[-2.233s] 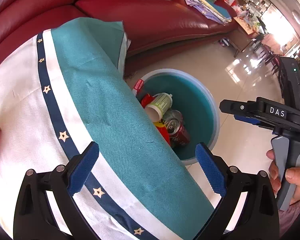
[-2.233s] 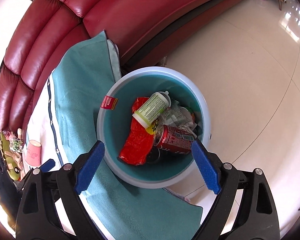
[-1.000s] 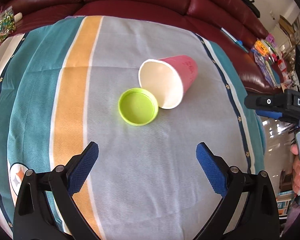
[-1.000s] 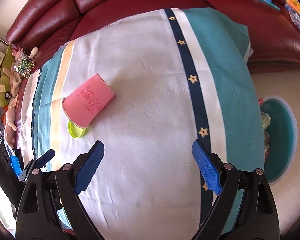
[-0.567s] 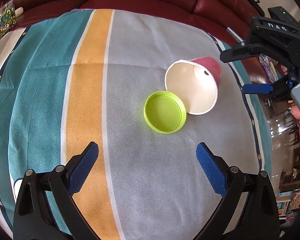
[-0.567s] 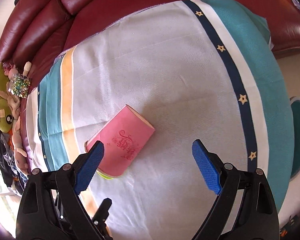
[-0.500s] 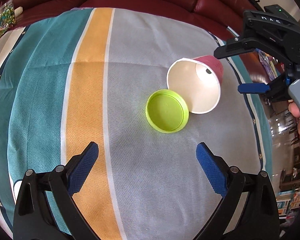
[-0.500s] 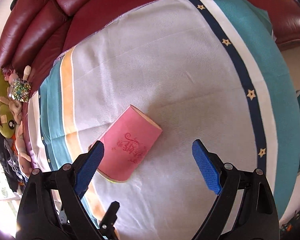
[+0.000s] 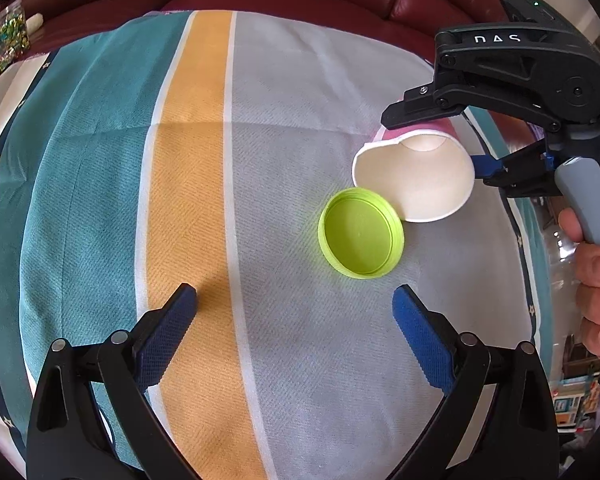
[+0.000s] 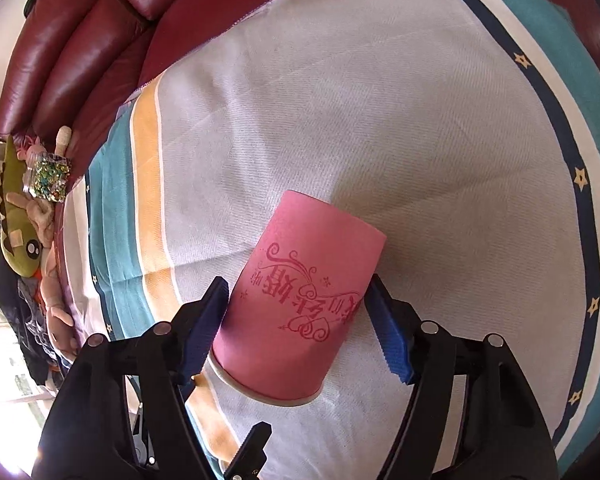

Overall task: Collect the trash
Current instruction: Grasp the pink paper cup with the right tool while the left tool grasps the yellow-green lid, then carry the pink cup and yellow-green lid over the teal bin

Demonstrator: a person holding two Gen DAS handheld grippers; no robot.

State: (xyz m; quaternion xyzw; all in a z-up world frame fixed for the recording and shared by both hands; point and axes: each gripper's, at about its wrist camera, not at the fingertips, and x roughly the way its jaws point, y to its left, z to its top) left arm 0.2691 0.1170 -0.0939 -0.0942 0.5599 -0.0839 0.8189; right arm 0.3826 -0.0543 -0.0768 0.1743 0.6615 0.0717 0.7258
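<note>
A pink paper cup [image 10: 300, 304] with red print lies on its side on the striped cloth [image 10: 380, 120]. My right gripper [image 10: 296, 284] points down over it, and its jaws are closing with the cup between them. Both blue pads touch the cup's sides. In the left wrist view the cup's white mouth [image 9: 416, 184] faces the camera with its rim dented, and the right gripper [image 9: 448, 140] straddles it. A lime green lid [image 9: 360, 234] lies open side up against the cup's rim. My left gripper [image 9: 294, 294] hovers open and empty just short of the lid.
The cloth covers a dark red leather sofa [image 10: 80, 48]. Plush toys [image 10: 20, 200] and a bag of glittery bits [image 9: 4, 44] lie at the cloth's far end. A person's hand [image 9: 592, 272] holds the right gripper's handle.
Both grippers left the trash bin for the cloth. The right gripper came down over the pink cup and its jaws narrowed onto it. The left gripper has barely moved over the last half second.
</note>
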